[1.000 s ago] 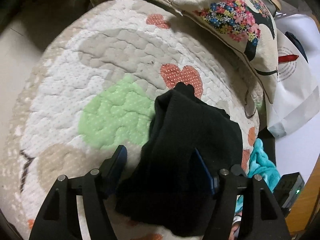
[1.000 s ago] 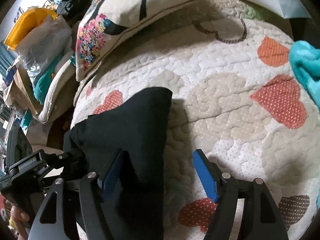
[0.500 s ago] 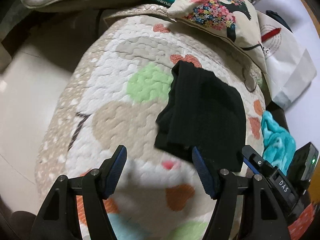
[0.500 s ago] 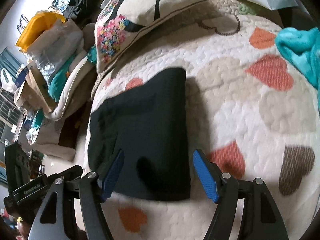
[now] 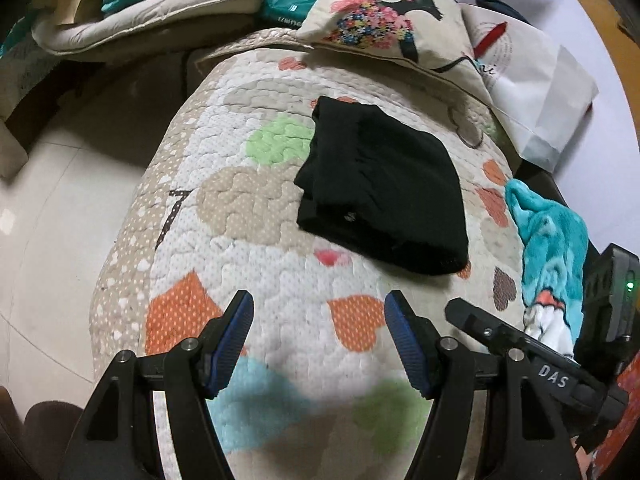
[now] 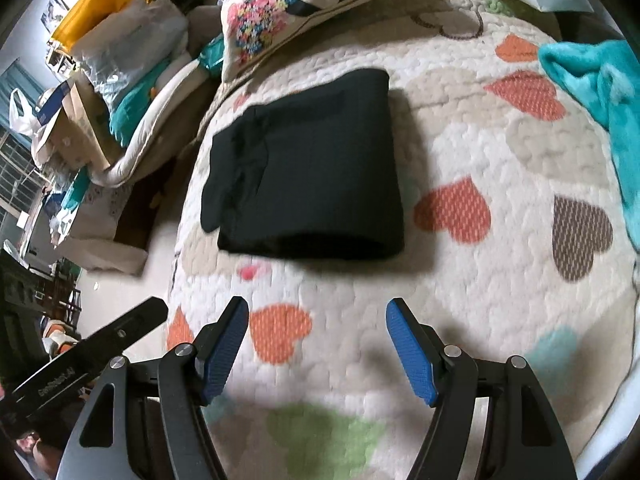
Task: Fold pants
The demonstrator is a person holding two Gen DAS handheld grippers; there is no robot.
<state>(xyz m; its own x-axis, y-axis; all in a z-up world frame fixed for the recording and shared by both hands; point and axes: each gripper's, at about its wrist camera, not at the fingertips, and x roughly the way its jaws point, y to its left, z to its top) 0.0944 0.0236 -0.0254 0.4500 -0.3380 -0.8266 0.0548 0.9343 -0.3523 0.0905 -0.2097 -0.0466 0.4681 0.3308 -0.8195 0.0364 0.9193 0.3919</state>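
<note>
The black pants [image 5: 380,184] lie folded into a compact rectangle on the quilted heart-pattern cover [image 5: 260,264]. They also show in the right wrist view [image 6: 308,176], lying flat and free. My left gripper [image 5: 320,336] is open and empty, held well back from the pants over the near part of the cover. My right gripper [image 6: 316,344] is open and empty too, also short of the pants. The right gripper's body [image 5: 520,356] shows at the right of the left wrist view.
A floral pillow [image 5: 384,16] lies at the far end of the cover. A teal fleece cloth [image 5: 548,240] lies at the right edge. A white paper bag [image 5: 536,92] stands behind it. The floor [image 5: 60,220] drops off to the left. Bags and cushions [image 6: 120,60] pile up beyond.
Both grippers have let go of the pants and drawn back toward the near edge of the cover. The pants now lie flat and folded.
</note>
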